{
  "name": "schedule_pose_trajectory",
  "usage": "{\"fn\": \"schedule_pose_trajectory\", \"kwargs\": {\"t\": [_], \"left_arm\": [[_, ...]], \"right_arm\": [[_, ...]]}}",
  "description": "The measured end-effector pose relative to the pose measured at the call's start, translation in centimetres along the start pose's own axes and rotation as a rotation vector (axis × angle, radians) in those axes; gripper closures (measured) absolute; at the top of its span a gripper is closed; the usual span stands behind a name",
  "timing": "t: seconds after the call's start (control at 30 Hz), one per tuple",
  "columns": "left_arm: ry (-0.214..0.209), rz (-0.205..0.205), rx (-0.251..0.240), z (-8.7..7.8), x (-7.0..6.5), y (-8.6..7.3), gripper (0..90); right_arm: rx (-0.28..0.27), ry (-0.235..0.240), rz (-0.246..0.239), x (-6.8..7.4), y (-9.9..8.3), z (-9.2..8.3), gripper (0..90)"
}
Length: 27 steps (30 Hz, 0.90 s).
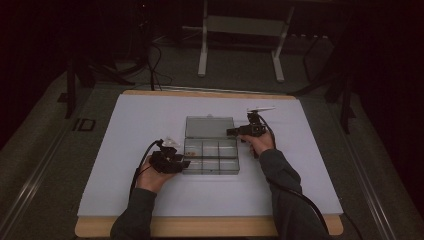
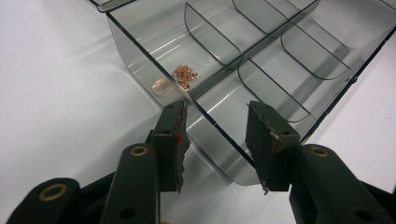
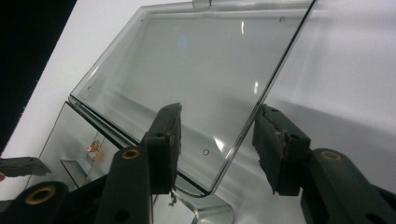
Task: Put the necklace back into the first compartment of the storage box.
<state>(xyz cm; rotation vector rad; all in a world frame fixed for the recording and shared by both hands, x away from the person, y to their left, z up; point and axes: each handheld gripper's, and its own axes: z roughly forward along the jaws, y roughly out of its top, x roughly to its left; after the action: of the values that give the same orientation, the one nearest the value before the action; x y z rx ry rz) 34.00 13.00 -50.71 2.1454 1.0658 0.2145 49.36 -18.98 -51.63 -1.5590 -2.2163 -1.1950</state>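
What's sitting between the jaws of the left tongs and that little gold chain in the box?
In the left gripper view, the clear box's side wall stands between the open left tongs and the gold chain; a compartment divider also runs beside the chain.

Both dark-sleeved forearms enter from the near edge. The black two-jaw left gripper [image 1: 186,163] is held low in the left hand [image 1: 150,179], jaws parted. The black two-jaw right gripper [image 1: 231,132], in the right hand [image 1: 260,142], points left, jaws likewise parted, apparently gripping nothing.
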Motion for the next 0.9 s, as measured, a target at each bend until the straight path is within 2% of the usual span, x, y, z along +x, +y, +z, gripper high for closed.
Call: {"fn": "schedule_pose_trajectory", "kwargs": {"t": [0.27,0.53,0.9], "left_arm": [[0.001,0.001,0.001,0.0,0.0,0.0,58.5],[0.003,0.001,0.001,0.0,0.0,0.0,58.5],[0.006,-0.002,0.001,0.0,-0.1,0.0,58.6]], "right_arm": [[-0.018,-0.018,-0.033,0.4,-0.1,-0.1,54.5],[-0.060,-0.042,-0.096,1.0,-0.2,-0.6,60.3],[-0.106,-0.070,-0.135,1.7,-0.6,-1.1,65.0]]}}
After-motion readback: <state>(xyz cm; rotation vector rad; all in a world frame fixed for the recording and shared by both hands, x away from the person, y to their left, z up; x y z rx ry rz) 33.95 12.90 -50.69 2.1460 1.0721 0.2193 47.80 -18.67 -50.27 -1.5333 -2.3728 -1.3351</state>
